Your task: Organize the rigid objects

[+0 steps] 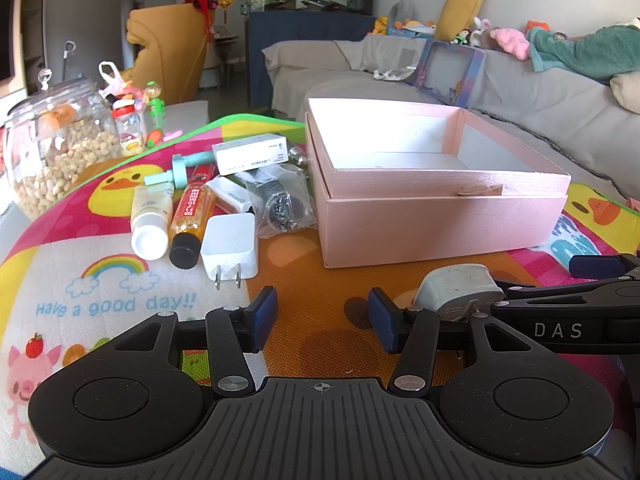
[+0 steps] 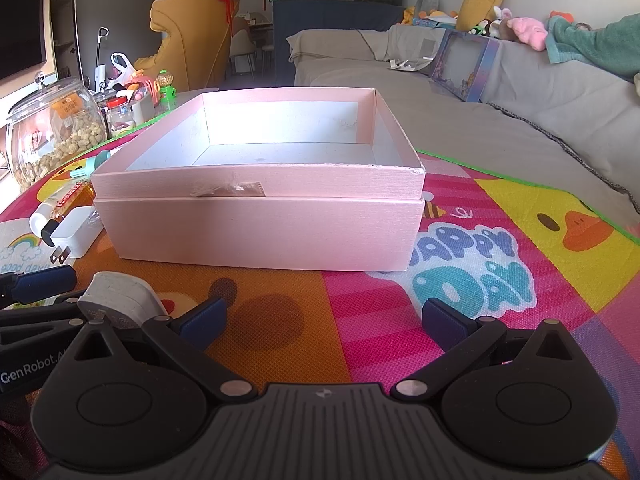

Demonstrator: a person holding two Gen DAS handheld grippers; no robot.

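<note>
The grey plug adapter (image 1: 456, 286) lies on the surface between both spread, empty grippers: just right of the left gripper (image 1: 322, 320), just left of the right gripper (image 2: 324, 322), short of the pink box (image 2: 260, 196).

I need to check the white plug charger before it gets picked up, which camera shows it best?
The left wrist view: the white plug charger lies whole and unobstructed, prongs toward the camera, beside the dark-capped bottle. The right wrist view catches it only small at the left edge, near the pink box.
</note>
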